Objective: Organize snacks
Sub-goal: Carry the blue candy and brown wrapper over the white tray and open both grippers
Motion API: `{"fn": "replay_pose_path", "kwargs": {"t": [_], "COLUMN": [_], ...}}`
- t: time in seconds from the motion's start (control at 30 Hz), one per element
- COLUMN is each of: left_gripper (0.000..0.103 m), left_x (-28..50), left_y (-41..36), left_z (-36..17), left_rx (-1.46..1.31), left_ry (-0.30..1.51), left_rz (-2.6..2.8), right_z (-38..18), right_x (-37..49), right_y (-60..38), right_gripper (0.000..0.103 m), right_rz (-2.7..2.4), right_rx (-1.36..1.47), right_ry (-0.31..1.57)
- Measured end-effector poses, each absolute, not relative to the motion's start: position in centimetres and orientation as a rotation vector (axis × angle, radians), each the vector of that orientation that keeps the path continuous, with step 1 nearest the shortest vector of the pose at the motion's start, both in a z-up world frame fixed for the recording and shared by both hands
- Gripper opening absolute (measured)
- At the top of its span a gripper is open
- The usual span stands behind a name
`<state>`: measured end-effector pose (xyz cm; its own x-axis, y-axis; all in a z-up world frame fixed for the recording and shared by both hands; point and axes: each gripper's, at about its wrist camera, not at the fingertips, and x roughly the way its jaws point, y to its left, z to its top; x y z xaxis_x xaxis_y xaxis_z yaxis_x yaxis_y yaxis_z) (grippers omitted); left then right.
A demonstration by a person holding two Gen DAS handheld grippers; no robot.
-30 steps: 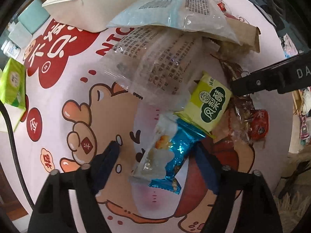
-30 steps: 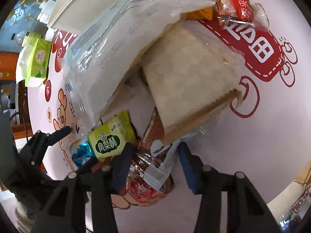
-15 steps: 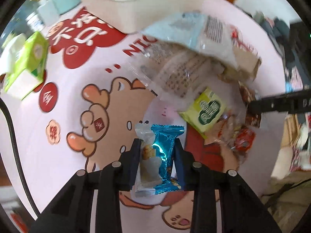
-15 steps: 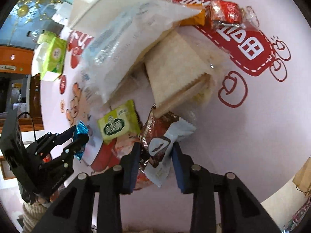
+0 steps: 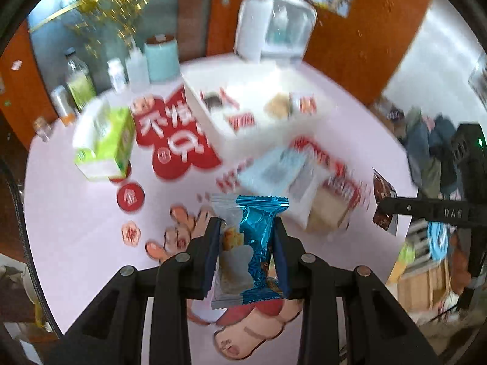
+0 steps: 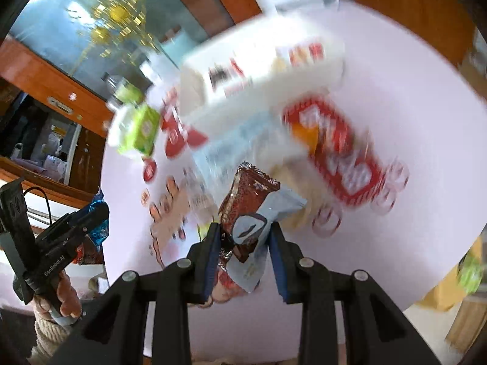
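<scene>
Blue wrapper clamped in left jaws; brown packet clamped in right; white box contents motion-blurred.

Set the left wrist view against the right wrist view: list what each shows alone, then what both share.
Left wrist view only: the left tongs close up, shut on a blue snack packet and a clear one; a light blue canister among bottles.

Right wrist view only: the right tongs close up, shut on a brown and pale blue snack packet; the hand holding the left tongs.

Both: the white organizer box with snacks inside, the green carton, the pink printed tablecloth, the blurred snack pile.
</scene>
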<state>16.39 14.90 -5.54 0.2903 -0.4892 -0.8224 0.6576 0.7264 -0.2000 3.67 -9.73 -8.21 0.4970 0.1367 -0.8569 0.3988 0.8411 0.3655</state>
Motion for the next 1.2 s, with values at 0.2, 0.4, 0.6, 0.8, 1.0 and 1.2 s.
{"fn": "replay_pose_path", "kwargs": {"t": [0.2,0.4,0.6,0.8,1.0,1.2], "left_gripper": [0.031,0.031,0.031,0.031,0.031,0.031], "left_x": [16.9,18.1,20.0,23.1,26.7,29.7], "left_y": [11.5,6.5,0.2,-4.3,-6.5,-8.0], "left_z": [-1.0,2.3,4.8,5.1,2.8,-0.1], "left_rx": [0.108,0.080,0.076,0.057,0.001,0.006], "left_ry": [0.927,0.872,0.797,0.771,0.788,0.831], "left_rz": [-0.696,-0.577,-0.465,-0.385,-0.331,-0.284], "right_z": [-1.6,3.7,6.8,6.8,3.2,-0.4], "right_x": [4.6,7.0,11.8,17.2,22.9,26.5], "right_y": [-13.0,-17.2,-22.4,-25.6,-26.8,-26.9], "right_gripper": [0.032,0.032,0.032,0.032,0.032,0.033], "right_rz": [-0.140,-0.052,0.009,0.039,0.044,0.040], "right_rx": [0.415,0.278,0.194,0.182,0.228,0.211], "right_ry": [0.901,0.776,0.712,0.694,0.756,0.826]}}
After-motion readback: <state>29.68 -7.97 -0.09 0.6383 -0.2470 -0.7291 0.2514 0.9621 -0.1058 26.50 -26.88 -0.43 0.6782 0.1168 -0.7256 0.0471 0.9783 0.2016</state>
